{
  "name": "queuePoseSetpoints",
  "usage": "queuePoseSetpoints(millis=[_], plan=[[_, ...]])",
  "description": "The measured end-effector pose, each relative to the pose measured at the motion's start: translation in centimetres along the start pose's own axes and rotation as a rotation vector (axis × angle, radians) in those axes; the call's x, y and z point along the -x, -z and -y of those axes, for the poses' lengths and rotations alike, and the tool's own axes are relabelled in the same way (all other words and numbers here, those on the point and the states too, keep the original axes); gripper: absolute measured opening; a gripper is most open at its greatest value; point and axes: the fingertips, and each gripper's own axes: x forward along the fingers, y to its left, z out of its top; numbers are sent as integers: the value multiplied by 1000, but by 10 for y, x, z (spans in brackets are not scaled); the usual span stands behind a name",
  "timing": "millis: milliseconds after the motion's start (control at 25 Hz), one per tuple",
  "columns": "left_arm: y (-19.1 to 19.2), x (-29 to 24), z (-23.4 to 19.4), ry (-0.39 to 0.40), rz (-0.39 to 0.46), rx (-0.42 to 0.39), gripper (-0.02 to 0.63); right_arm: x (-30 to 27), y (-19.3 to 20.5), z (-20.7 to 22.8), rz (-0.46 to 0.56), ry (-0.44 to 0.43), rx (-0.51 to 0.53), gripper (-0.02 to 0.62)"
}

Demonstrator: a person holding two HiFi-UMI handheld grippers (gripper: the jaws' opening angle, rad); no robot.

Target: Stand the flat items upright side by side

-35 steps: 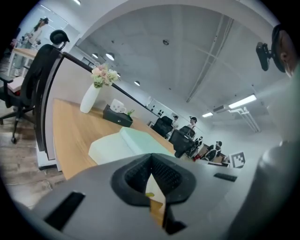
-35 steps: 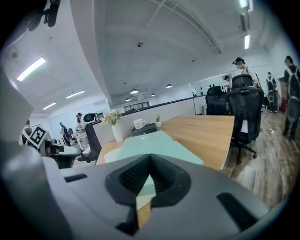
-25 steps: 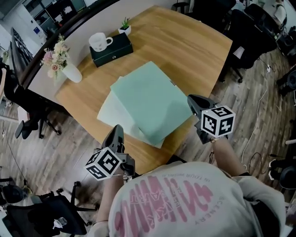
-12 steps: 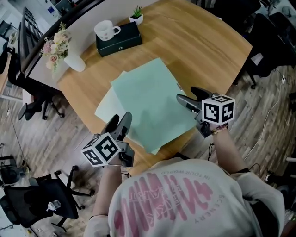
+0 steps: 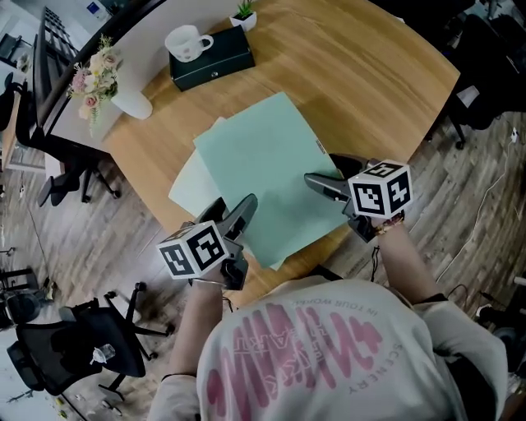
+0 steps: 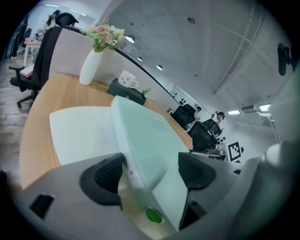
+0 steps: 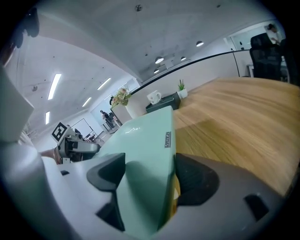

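A mint-green flat item (image 5: 263,164) lies on top of a paler flat one (image 5: 189,182) on the wooden table (image 5: 370,74). My left gripper (image 5: 233,210) is at the green item's near-left corner. Its jaws have just been opening and stand open, with that corner (image 6: 145,136) between them. My right gripper (image 5: 326,171) is at the item's right edge. Its jaws have also just opened, and the green edge (image 7: 145,154) runs between its pads. The paler sheet (image 6: 79,133) shows flat to the left. Both items lie flat.
A dark box (image 5: 209,59) carries a white mug (image 5: 186,41) and a small plant (image 5: 244,12) at the table's far side. A white vase of flowers (image 5: 123,97) stands at the far left corner. Office chairs (image 5: 70,168) (image 5: 70,358) stand on the floor to the left.
Both grippers have moved forward and down to the green item's edges. Their jaws, shut a second ago, now stand apart around it.
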Motion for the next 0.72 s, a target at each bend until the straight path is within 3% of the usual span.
queuePoseSetpoints(millis=[80,360,720], plan=[[2,2,4,5,4,-12,382,2,0,-3,20,10,6,341],[30,22,0,-58,-66,-103,336,20,34,-29,48,95,-15,341],[98,88,1,-10,-114,-135,331,55,102,-93,18,168,-24,341]])
